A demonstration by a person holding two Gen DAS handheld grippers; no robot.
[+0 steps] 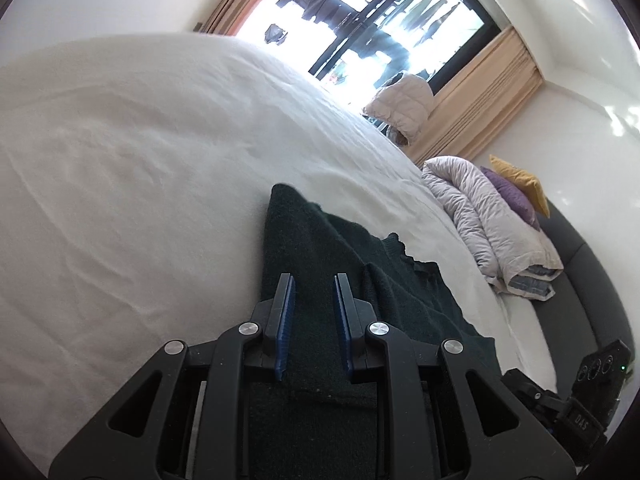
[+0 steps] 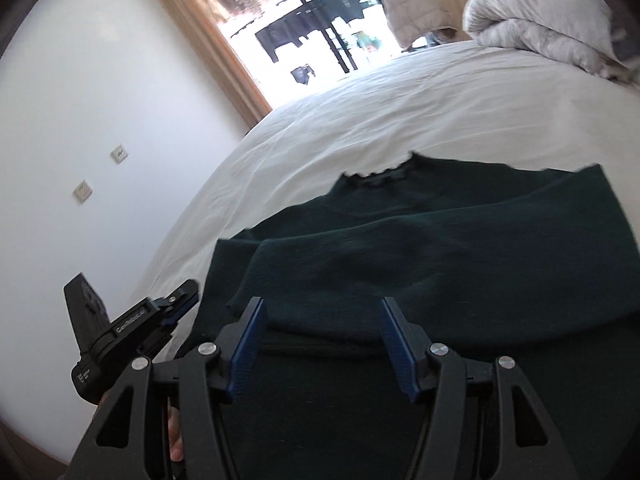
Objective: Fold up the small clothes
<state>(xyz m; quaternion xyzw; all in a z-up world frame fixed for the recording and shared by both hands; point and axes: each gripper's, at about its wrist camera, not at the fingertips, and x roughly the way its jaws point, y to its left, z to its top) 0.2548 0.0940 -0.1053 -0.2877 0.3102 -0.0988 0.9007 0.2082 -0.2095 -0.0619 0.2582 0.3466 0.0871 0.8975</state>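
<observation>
Left wrist view: the left tool (image 1: 314, 280) hovers over a dark green knit sweater (image 1: 320, 248) that lies on a white bed sheet (image 1: 120, 160). Its blue pads (image 1: 285, 320) stand a narrow gap apart with nothing pinched between them; the cloth lies below them, and whether the tips touch it cannot be told. In this view the sweater runs as a long strip away from the tool, with a frilled neck edge on its right side.

The right wrist view shows the sweater (image 2: 420, 248) spread flat on the sheet (image 2: 360, 112), its scalloped collar (image 2: 376, 170) pointing away from the camera toward the window (image 2: 320, 20), so its long axis runs from the tool to the collar. One side is folded over the body, making a thick edge just ahead of the right tool (image 2: 322, 306). That tool's jaws stand wide and hold nothing. The left tool (image 2: 188, 292) sits at the sweater's left edge. A rolled pale duvet (image 2: 540, 28) lies well apart at the bed's far side.
</observation>
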